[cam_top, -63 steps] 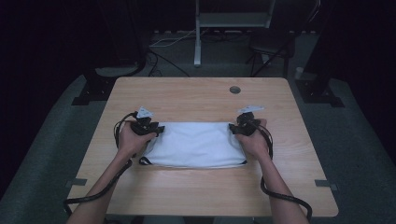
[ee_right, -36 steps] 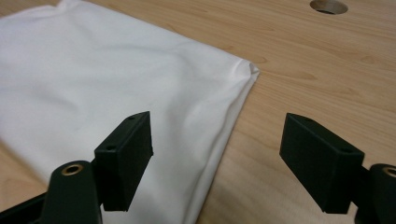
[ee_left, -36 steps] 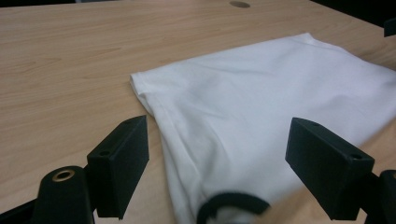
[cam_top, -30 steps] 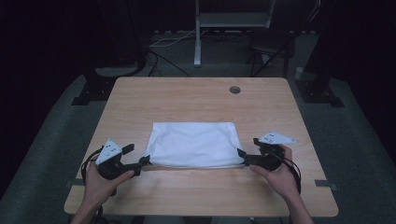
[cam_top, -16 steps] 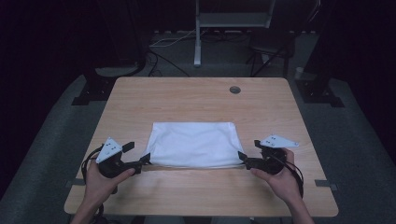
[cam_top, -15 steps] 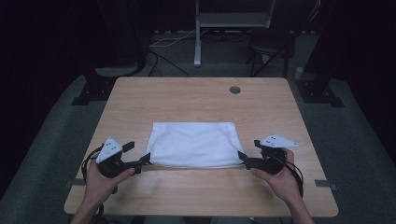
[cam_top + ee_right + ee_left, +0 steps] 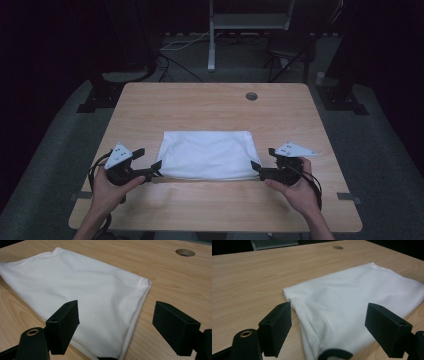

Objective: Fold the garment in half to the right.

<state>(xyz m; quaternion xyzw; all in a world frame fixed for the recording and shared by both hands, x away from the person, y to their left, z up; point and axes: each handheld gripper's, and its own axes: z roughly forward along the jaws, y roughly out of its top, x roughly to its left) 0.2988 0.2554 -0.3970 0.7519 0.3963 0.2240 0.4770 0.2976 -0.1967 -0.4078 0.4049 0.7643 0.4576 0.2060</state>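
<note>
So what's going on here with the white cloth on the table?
A person at a wooden table is working on a folded white cloth with a gripper in each hand. The left gripper sits at the cloth's near left corner and the right gripper at its near right corner. In both gripper views the jaws stand open with the cloth's edge lying between them, not pinched. The cloth lies flat as a neat rectangle, so it looks like they are lined up to grab the near edge, perhaps for another fold.

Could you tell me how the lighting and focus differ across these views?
High view: dim, room dark beyond the table. Left gripper view: bright, white cloth sharp, jaws slightly soft. Right gripper view: evenly lit, cloth's near edge blurred.
</note>
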